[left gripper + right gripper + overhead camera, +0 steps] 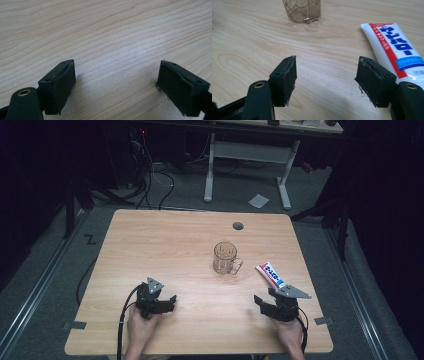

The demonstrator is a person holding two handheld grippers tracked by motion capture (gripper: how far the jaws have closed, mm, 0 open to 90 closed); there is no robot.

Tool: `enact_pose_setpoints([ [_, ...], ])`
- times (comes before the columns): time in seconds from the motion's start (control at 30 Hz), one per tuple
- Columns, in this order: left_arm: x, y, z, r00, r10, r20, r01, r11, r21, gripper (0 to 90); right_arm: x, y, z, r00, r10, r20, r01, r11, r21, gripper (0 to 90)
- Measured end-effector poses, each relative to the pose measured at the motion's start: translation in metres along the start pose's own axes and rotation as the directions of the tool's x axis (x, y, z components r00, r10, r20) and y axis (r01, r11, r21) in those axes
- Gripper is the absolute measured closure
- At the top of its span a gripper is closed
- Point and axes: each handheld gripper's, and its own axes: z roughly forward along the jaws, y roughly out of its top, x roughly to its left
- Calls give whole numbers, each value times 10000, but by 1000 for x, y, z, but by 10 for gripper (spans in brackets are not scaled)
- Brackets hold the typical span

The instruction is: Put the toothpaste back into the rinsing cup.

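High view puts the right gripper (264, 303) low on the table (165, 245), jaws spread wide with nothing between them, and the toothpaste tube (270, 274) lying flat just beyond it at about one o'clock, very near but not touched. Right gripper view has the same tube (395, 47) running away at about two o'clock from the right-hand pad (372, 83), its flat crimped tail pointing toward the glass mug (302, 10) at twelve; the cap end is hidden behind the jaw. I judge the tube light, soft-walled and glossy, so it should dent under a hard squeeze and could slide on the pads; a grip across its width near the middle of the body, where it is fullest, looks safer than the thin tail. The mug (226, 258) stands upright well apart at about eleven o'clock from that gripper, handle toward the tube; being clear glass, it is probably heavier, rigid and breakable. Left gripper (167, 303) rests at the near left, and left gripper view shows its jaws also wide, over bare wood. Pale wood-grain laminate with a cable hole (238, 225) at the far edge looks smooth. Grey carpet, cables and a white desk frame (247, 167) lie beyond, in a dim room.
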Motion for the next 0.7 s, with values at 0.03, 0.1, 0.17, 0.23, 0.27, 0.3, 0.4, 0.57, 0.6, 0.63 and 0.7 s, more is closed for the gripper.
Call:
enact_pose_setpoints([
  [0.03, 0, 0, 0, 10000, 3, 0, -3, 10000, 1, 153, -1, 0, -2, 10000, 36, 63, -35, 10000, -89, 323],
  [0.1, 0, 0, 0, 10000, 3, 1, -3, 10000, 2, 153, -3, 1, -5, 9998, 145, 126, -144, 9998, -137, 317],
  [0.17, 0, 0, 0, 10000, 2, 1, -2, 10000, 1, 153, -7, 2, -8, 9993, 263, 266, -261, 9996, -89, 319],
  [0.23, 0, 0, 0, 10000, 0, 2, 0, 10000, 0, 153, -9, 3, -13, 9987, 318, 393, -307, 9991, -283, 330],
  [0.27, 0, 0, 0, 10000, -1, 0, 1, 10000, -1, 153, -11, 4, -15, 9985, 305, 444, -288, 9989, -372, 330],
  [0.3, 0, 0, 0, 10000, 2, 0, -2, 10000, 1, 153, -12, 4, -16, 9981, 390, 470, -367, 9981, -485, 329],
  [0.4, 0, 0, 0, 10000, 2, 1, -2, 10000, 1, 153, -18, 5, -20, 9972, 573, 473, -535, 9955, -781, 328],
  [0.57, 0, 0, 0, 10000, 0, 3, 0, 10000, 0, 153, -30, 6, -25, 9921, 1073, 650, -995, 9886, -1128, 311],
  [0.6, 0, 0, 0, 10000, 0, 3, 0, 10000, 1, 153, -32, 7, -25, 9917, 1134, 601, -1059, 9876, -1156, 311],
  [0.63, 0, 0, 0, 10000, 1, 3, -1, 10000, 1, 153, -36, 7, -26, 9910, 1251, 471, -1190, 9862, -1151, 311],
  [0.7, 0, 0, 0, 10000, -1, 2, 1, 10000, 0, 153, -40, 8, -26, 9892, 1420, 369, -1373, 9845, -1092, 307],
])
